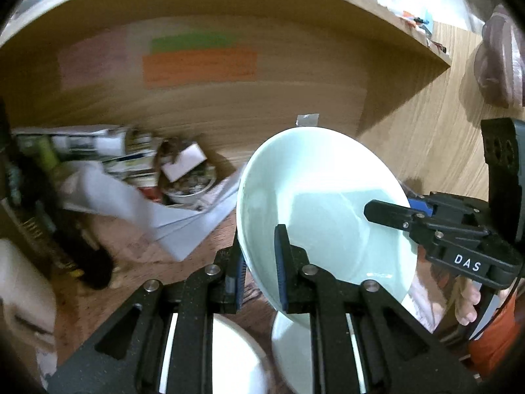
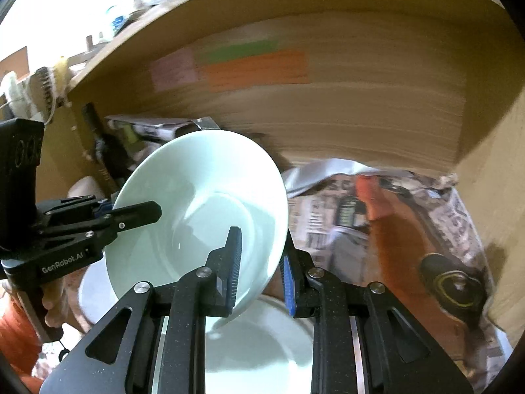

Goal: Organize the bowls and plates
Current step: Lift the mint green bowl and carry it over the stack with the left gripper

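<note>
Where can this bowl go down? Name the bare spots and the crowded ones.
Barest: the white plate right under the bowl, and the newspaper between the bowl and the dark yellow-ringed object. Crowded: the left side, with loose papers, a filled dish and a dark bottle.

Left tongs clamped shut; right tongs likewise, facing inward.

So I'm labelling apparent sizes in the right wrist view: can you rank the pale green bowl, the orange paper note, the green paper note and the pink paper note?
1. Pale green bowl, though its nearness inflates it.
2. Orange paper note.
3. Green paper note and pink paper note look similar; blur prevents ranking them.
</note>
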Available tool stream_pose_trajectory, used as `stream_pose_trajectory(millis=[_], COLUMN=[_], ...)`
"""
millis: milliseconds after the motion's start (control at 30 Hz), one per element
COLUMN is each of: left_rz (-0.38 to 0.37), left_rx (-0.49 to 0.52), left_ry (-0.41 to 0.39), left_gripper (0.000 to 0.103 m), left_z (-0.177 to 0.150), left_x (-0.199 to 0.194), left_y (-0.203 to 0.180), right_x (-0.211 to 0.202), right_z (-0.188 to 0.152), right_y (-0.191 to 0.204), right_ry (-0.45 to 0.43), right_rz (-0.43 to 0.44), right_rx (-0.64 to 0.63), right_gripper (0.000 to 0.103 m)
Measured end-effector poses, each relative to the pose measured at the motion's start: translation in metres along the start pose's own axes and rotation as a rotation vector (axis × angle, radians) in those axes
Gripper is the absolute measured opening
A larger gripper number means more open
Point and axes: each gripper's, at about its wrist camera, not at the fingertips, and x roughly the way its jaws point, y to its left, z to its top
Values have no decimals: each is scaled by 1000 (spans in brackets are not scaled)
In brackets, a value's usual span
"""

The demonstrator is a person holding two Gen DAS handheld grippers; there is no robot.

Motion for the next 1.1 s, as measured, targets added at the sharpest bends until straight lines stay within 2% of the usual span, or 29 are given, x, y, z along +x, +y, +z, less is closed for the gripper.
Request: stream_pose_trajectory(millis=[200,567,700,1100], left_rz=[56,95,104,156], left_rx=[-18,-148,-189,-230], left_ry=[-10,-17,-1,8], left_gripper=[15,15,15,15], left_z=[-25,-69,-85,-118], left_x=[-25,-49,-54,-58], left_y=[21,52,62,77], right_x=[8,38,46,68], right_z=[-3,-19,-26,-42], right_y=[23,66,79,102], right_ry=[-5,62,96,178], right_rz=[64,181,205,255], right_rx=[-22,-60,-73,-88], right_gripper=[20,20,20,20])
